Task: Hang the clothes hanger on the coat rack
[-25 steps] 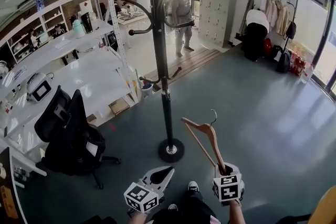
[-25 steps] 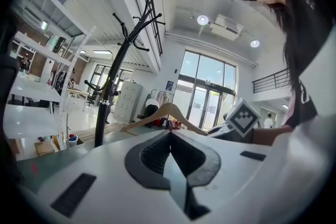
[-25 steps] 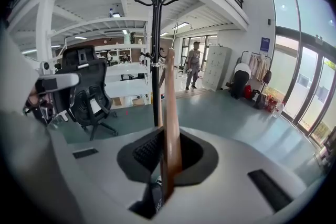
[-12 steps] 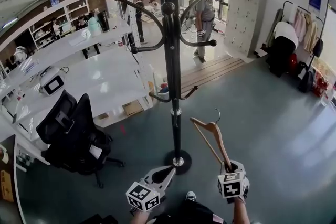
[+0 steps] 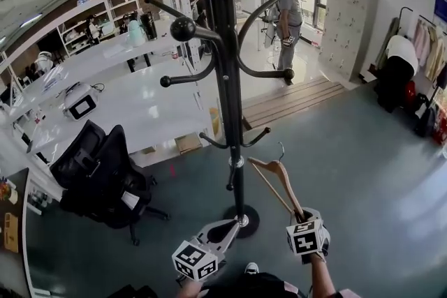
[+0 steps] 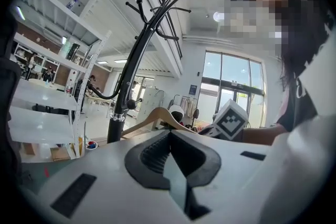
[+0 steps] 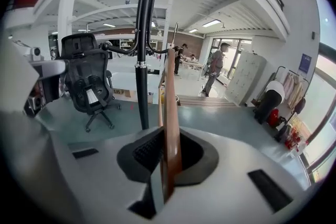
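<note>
by the coat rack (image 5: 222,80), right gripper (image 5: 302,221) pinches the hanger (image 5: 276,178), left gripper (image 5: 221,229) pressed together; next, hook it higher.

Wooden hanger (image 5: 286,185) tilted upright, metal hook up, unhung; black coat rack (image 5: 225,80) standing beside.

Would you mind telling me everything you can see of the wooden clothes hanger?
The clothes hanger looks like brown varnished wood, with two sloping arms, a thinner crossbar and a thin metal hook. The right gripper is shut on the end of one arm, so the hanger stands tilted on end, hook uppermost, in the air above the grey floor. It is just right of the black coat rack, not touching it and not yet hung on any peg.
</note>
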The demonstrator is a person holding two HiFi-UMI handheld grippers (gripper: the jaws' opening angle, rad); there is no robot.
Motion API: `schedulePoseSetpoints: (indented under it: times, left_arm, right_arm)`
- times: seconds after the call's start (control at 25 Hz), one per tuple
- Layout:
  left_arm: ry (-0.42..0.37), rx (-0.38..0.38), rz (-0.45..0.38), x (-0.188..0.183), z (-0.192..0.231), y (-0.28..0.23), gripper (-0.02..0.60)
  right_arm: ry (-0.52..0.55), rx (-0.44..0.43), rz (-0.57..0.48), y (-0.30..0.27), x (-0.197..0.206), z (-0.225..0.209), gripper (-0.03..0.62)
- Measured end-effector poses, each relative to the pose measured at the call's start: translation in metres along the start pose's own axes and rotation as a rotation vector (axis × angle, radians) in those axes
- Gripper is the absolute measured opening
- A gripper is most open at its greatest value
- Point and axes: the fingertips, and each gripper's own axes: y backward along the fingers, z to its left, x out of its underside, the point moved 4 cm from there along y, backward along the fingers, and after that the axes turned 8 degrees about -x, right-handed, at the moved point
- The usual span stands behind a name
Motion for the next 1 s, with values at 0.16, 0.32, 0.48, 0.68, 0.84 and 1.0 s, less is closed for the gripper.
schedulePoseSetpoints:
  times: [0.16,0.32,0.48,0.68,0.84,1.0]
  left_arm:
    - [0.01,-0.051,0.002,-0.001,0.011,-0.006,0.001]
    - [0.017,-0.102,-0.012,-0.007,0.023,-0.009,0.0]
    - [0.014,-0.124,-0.02,-0.011,0.029,-0.016,0.0]
    - [0.016,-0.134,-0.012,-0.011,0.031,-0.019,0.0]
    - [0.014,-0.138,-0.002,-0.009,0.033,-0.02,0.0]
    - [0.015,-0.14,0.004,-0.007,0.034,-0.018,0.0]
  right_arm:
    - [0.084,-0.054,0.046,-0.04,-0.023,-0.008,0.043]
    - [0.13,-0.094,0.068,-0.074,-0.047,-0.009,0.043]
    - [0.12,-0.153,0.079,-0.1,-0.058,-0.006,0.043]
    - [0.08,-0.183,0.105,-0.114,-0.041,-0.008,0.043]
    - [0.086,-0.199,0.117,-0.117,-0.033,-0.008,0.043]
    - [-0.008,-0.261,0.116,-0.119,-0.027,-0.005,0.044]
